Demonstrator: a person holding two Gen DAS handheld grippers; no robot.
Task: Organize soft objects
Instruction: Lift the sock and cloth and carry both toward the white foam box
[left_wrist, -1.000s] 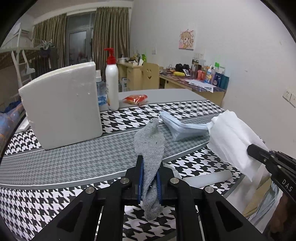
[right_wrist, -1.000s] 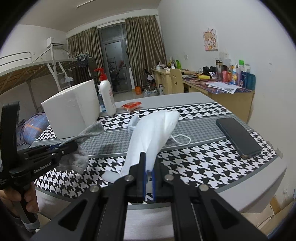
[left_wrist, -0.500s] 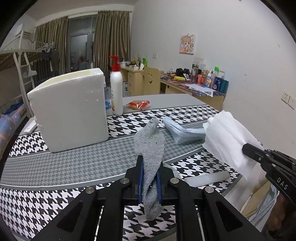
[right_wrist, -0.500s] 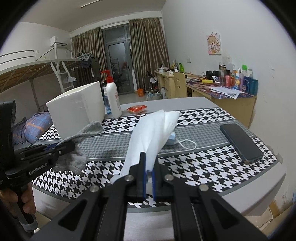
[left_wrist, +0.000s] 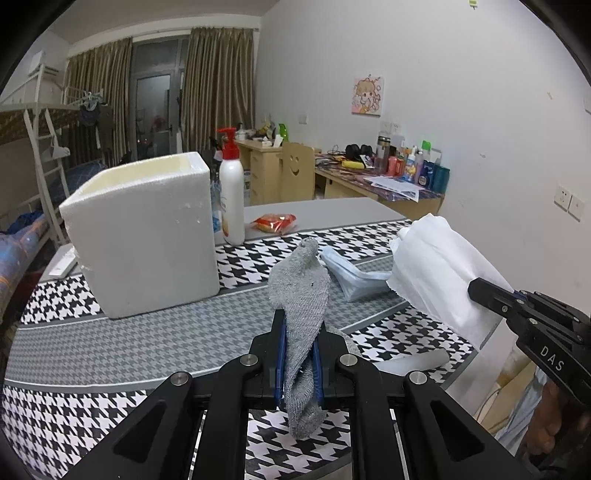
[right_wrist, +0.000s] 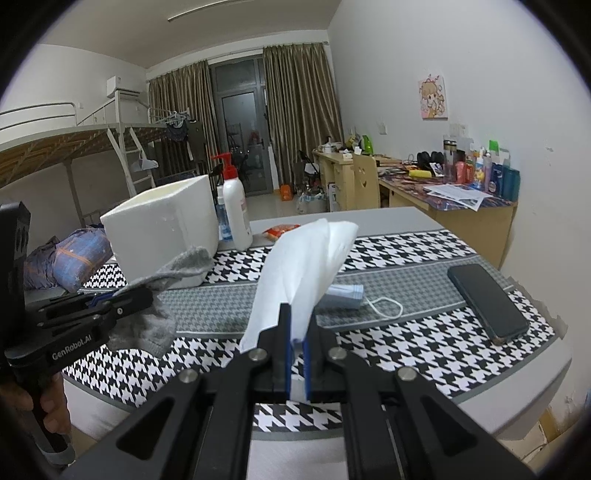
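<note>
A grey sock (left_wrist: 300, 295) hangs above the houndstooth table (left_wrist: 110, 347), and my left gripper (left_wrist: 298, 326) is shut on its middle, with the toe standing up and the cuff drooping below. My right gripper (right_wrist: 297, 325) is shut on a white tissue (right_wrist: 303, 266) that fans upward from the pads. In the left wrist view the right gripper (left_wrist: 478, 287) and its tissue (left_wrist: 436, 266) are at the right. In the right wrist view the left gripper (right_wrist: 142, 295) and the sock (right_wrist: 177, 264) are at the left. A white foam box (left_wrist: 147, 236), open at the top, stands at the table's back left.
A light blue face mask (right_wrist: 343, 295) lies mid-table with its ear loop out. A black phone (right_wrist: 487, 301) lies at the right. A pump bottle (left_wrist: 232, 199) and a red snack packet (left_wrist: 273, 222) sit behind the box. A white strip (left_wrist: 413, 363) lies near the front edge.
Both grippers have risen a little with the sock and the tissue still in them. The foam box's open top has come into view.
</note>
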